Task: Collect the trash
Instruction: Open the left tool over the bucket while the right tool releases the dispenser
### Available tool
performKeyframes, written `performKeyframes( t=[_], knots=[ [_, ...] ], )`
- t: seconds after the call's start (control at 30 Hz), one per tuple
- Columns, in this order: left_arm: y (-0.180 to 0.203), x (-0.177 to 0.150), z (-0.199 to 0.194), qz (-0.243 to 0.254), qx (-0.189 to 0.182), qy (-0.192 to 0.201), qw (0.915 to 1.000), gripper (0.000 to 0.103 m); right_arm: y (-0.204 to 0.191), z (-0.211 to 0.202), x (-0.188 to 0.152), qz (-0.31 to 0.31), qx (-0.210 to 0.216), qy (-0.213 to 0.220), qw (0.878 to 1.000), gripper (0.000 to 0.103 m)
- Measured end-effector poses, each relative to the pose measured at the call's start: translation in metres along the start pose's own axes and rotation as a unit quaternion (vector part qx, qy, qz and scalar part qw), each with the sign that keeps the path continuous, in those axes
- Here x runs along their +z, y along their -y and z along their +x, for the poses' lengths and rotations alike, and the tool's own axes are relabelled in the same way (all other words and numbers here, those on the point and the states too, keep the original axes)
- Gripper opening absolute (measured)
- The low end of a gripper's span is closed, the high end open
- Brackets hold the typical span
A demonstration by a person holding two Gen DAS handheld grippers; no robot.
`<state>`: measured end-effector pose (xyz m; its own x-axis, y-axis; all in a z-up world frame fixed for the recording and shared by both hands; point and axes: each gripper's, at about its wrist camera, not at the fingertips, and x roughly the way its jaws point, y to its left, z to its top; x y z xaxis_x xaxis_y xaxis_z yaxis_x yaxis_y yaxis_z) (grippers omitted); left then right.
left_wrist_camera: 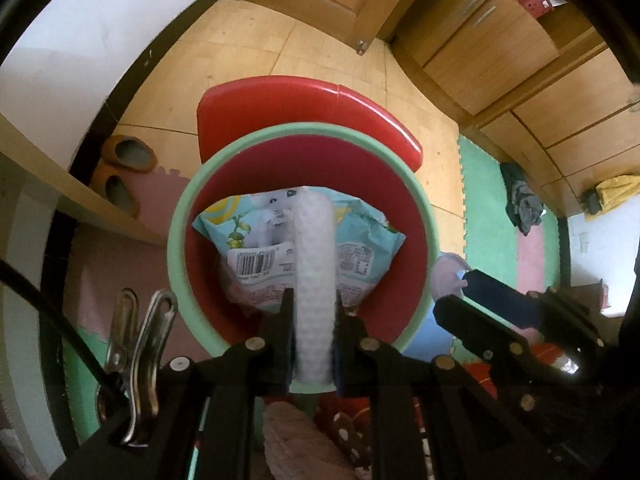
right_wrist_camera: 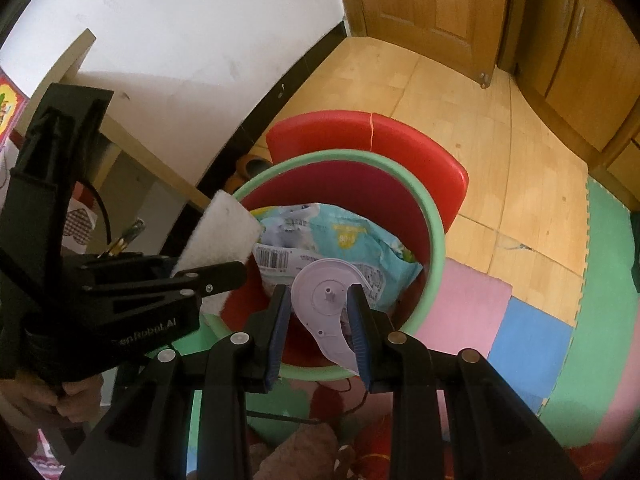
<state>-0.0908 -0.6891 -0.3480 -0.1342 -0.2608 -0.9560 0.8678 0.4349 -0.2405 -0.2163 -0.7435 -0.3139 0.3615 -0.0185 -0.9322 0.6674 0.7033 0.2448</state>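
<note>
Over green-rimmed bin: white pad loosely between left claw, lilac disc clamped in right claw.

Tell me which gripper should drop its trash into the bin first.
Probably the left gripper: its white pad hangs over the bin opening. The right gripper holds its plastic piece nearer the rim.

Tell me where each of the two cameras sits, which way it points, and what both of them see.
Left wrist: on the left gripper, looking steeply down into the bin; its jaws clasp a white pad.
Right wrist: on the right gripper, also looking down; it holds a lilac plastic piece; a hand shows.
Shared: bin, blue wrapper, each other's gripper.
</note>
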Motion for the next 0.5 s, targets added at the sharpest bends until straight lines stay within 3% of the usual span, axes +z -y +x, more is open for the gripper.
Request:
performKeyframes(
  t=[0.1,0.5],
  knots=[
    [-0.001,-0.001,0.004,-0.001,0.011,-0.004,0.9999,0.035,-0.001,0.004,0.0,0.001,0.0,-0.003,1.0,0.03],
    [-0.006,-0.002,-0.006,-0.015,0.021,-0.01,0.9996,0.041,-0.002,0.008,0.001,0.002,0.011,-0.005,1.0,0.03]
  ],
)
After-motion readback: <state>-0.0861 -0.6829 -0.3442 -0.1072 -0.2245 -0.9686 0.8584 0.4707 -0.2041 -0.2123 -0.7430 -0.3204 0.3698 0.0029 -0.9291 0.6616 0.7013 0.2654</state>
